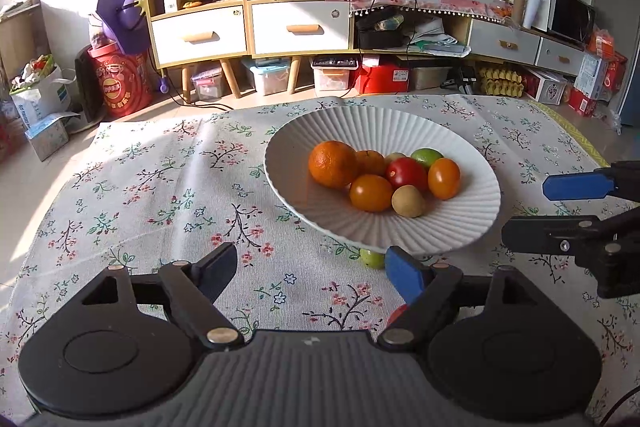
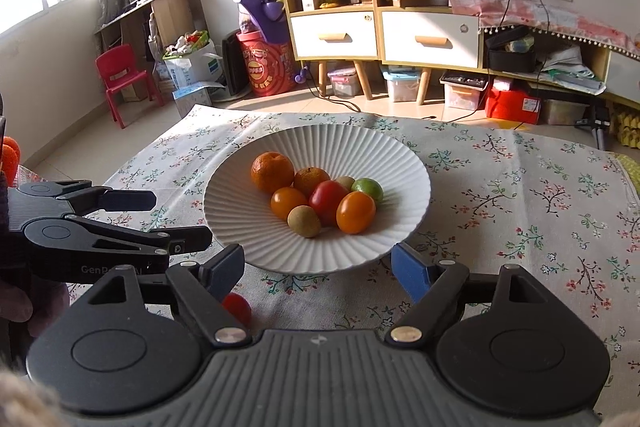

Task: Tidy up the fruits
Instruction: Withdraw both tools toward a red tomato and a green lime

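Note:
A white ribbed bowl (image 1: 320, 131) (image 2: 320, 147) on the floral cloth holds several fruits: a big orange (image 1: 332, 163) (image 2: 272, 171), small oranges, a red tomato (image 1: 406, 173) (image 2: 328, 199), a lime (image 1: 426, 155) (image 2: 368, 189) and a brown kiwi-like fruit (image 1: 408, 201) (image 2: 304, 221). A small green fruit (image 1: 373, 259) lies on the cloth under the bowl's near rim. A red fruit (image 1: 396, 315) (image 2: 237, 307) lies on the cloth, partly hidden by fingers. My left gripper (image 1: 316, 277) is open and empty, near the bowl's front left. My right gripper (image 2: 320, 271) is open and empty, before the bowl's near rim.
The floral tablecloth (image 1: 160, 195) covers the table; its far edge drops to the floor. Shelves, drawers, boxes and a red chair (image 2: 120, 75) stand beyond. The right gripper (image 1: 560, 211) shows at right in the left view; the left gripper (image 2: 120, 223) shows at left in the right view.

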{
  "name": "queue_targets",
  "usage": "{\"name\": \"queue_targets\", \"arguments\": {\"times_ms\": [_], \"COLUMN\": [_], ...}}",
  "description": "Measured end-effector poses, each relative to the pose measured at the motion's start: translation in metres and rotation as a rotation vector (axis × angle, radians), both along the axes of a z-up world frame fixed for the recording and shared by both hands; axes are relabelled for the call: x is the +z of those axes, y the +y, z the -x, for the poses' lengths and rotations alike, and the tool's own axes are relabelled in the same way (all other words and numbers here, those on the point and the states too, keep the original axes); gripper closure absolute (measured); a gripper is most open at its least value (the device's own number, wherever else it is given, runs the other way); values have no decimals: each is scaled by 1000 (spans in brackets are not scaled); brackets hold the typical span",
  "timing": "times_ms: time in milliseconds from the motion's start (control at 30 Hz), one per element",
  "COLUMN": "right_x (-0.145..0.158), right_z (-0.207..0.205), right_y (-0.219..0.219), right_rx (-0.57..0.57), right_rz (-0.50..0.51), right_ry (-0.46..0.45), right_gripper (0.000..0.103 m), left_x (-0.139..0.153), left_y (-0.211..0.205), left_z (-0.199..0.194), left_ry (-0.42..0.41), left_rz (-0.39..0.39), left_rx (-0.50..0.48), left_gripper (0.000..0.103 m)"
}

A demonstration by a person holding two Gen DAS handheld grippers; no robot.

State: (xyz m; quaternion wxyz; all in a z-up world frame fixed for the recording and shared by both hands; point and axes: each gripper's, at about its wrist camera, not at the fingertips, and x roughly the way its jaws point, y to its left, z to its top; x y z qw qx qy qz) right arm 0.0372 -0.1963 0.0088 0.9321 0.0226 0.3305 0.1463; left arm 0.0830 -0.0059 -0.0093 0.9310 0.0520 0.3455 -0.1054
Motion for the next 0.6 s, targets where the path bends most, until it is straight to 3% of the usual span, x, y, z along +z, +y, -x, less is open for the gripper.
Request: {"name": "queue_targets", "arguments": {"times_ms": [167,600], "right_x": [-3,-21], "right_z": [7,24], "right_y": [4,1], "right_rx": [16,11], "right_rz": [4,46], "right_ry": [-1,11], "right_gripper": [20,7], "left_x": [-6,-25], "left_y": [10,24], "left_z": [12,42], "left_ry": [17,44], "left_rz": [34,19], "left_rx": [13,-31], "left_gripper": [19,15]}}
